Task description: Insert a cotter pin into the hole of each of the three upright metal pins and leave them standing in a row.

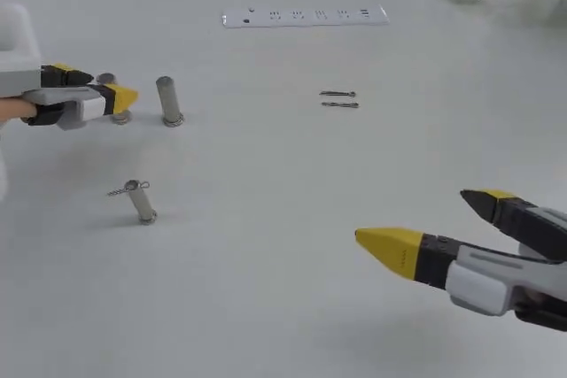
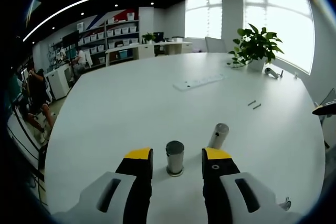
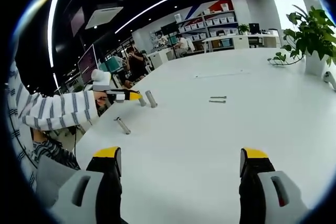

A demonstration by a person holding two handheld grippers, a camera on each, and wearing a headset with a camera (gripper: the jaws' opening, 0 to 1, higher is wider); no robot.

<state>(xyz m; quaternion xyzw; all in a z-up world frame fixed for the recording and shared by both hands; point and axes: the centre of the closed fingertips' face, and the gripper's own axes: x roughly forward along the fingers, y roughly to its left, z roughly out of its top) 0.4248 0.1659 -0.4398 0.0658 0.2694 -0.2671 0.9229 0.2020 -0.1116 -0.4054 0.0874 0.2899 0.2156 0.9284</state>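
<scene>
Stretching behind the work, an office was seen, with shelves (image 2: 113,32) of boxes along the far wall, bright windows (image 2: 252,14) and strip lights overhead. A broad white table (image 1: 266,307), matte and pale, was spread beneath the grippers. A potted plant (image 2: 254,48) was stood at its far edge, and a white power strip (image 1: 304,17) was laid flat toward the far side. The right gripper (image 1: 410,215) was held low over bare tabletop, its jaws spread wide with nothing between them. The left gripper (image 1: 111,88) was held with jaws apart on either side of the first pin (image 2: 175,157), which stood upright with a gap at each side. A second pin (image 1: 168,101) was stood just beside it. A third pin (image 1: 140,201), nearer the person, was tipped over, with a cotter pin (image 1: 120,190) passed through its end. Two loose cotter pins (image 1: 338,94) were laid side by side, well apart from the pins.
</scene>
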